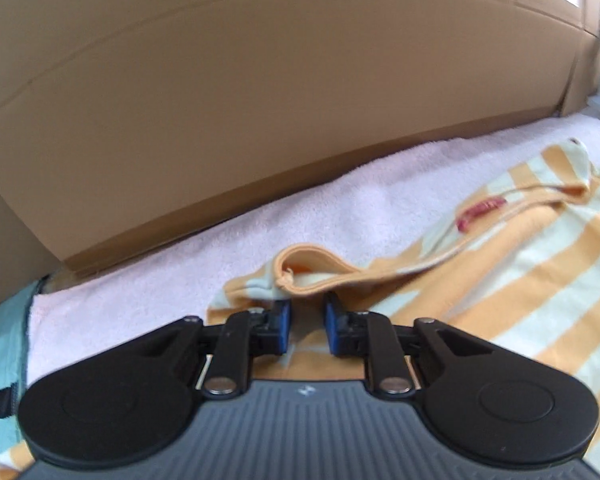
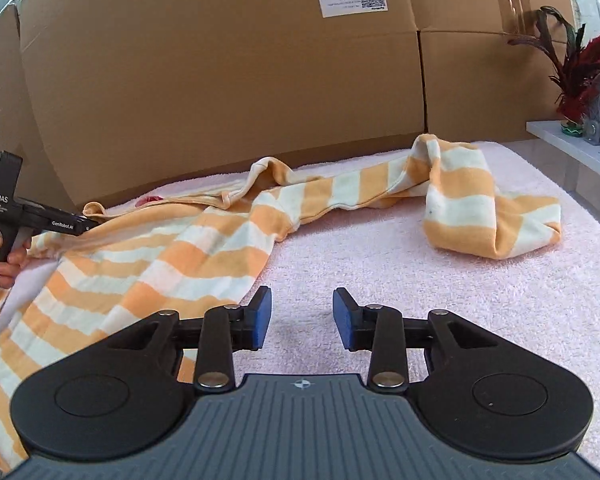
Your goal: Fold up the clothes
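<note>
An orange and cream striped garment [image 1: 520, 280] [image 2: 180, 248] lies spread on a pink towel [image 2: 420, 280], with a red neck label [image 1: 480, 210] showing. One sleeve [image 2: 480, 208] trails off to the right in a crumpled heap. My left gripper [image 1: 306, 304] [image 2: 94, 224] sits at the garment's left edge. Its blue pads are narrowed on a folded orange hem [image 1: 300, 276], which covers the tips, and the cloth rises toward it. A hand [image 2: 4, 256] holds its handle. My right gripper [image 2: 302, 300] is open over bare towel, just right of the garment's lower edge.
Tall cardboard boxes [image 1: 260, 80] [image 2: 220, 80] wall off the back of the towel [image 1: 340, 208]. A white shelf [image 2: 572, 148] with a red plant [image 2: 576, 80] stands at the right. Teal fabric [image 1: 0, 340] borders the towel's left side.
</note>
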`<state>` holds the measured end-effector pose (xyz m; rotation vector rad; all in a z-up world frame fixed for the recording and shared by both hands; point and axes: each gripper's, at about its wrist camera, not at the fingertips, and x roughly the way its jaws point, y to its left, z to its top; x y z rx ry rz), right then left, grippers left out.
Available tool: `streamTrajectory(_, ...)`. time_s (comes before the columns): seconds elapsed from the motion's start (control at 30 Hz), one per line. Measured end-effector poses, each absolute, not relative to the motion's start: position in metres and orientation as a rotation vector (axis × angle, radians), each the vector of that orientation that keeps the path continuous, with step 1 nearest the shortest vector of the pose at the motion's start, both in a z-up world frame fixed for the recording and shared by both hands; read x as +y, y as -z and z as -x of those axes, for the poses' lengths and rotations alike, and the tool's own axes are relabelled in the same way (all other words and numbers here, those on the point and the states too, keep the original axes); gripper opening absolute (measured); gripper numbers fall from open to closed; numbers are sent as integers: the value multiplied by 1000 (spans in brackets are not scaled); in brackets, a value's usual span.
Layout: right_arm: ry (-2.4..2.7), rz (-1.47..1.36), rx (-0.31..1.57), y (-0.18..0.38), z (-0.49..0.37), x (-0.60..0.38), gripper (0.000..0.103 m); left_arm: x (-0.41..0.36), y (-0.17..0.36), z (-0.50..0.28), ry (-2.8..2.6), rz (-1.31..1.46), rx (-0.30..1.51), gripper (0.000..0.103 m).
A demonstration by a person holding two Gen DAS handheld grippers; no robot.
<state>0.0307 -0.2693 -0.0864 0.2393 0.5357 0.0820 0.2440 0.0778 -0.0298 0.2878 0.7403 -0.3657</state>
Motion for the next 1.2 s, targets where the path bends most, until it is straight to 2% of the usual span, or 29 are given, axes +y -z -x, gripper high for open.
streamTrajectory(0.07,-61,-233,536,86,-33,-268,37,76,30,-261,342,-231,744,9)
streamTrajectory(0.23,-28,-167,560,85,-40,-258,37,75,31,-300,224,-151,727,9)
streamTrajectory(0.4,-6,-148,561,86,-41,-256,37,79,17,-271,166,-259,698,12)
streamTrajectory(0.43,-4,-152,559,86,-41,-257,37,89,9,-252,197,-254,679,14)
streamTrajectory(0.53,3,-182,550,87,-39,-261,37,124,-9,-182,289,-221,646,43)
streamTrajectory(0.63,9,-188,542,86,-38,-261,37,158,-14,-110,352,-205,656,45)
streamTrajectory(0.77,-13,-159,539,85,-35,-257,37,194,-4,-27,397,-134,712,41)
streamTrajectory(1.0,-216,-191,607,83,13,-241,38,204,26,31,394,18,793,43)
streamTrajectory(1.2,-377,-174,678,70,75,-227,40,191,29,31,475,93,788,63)
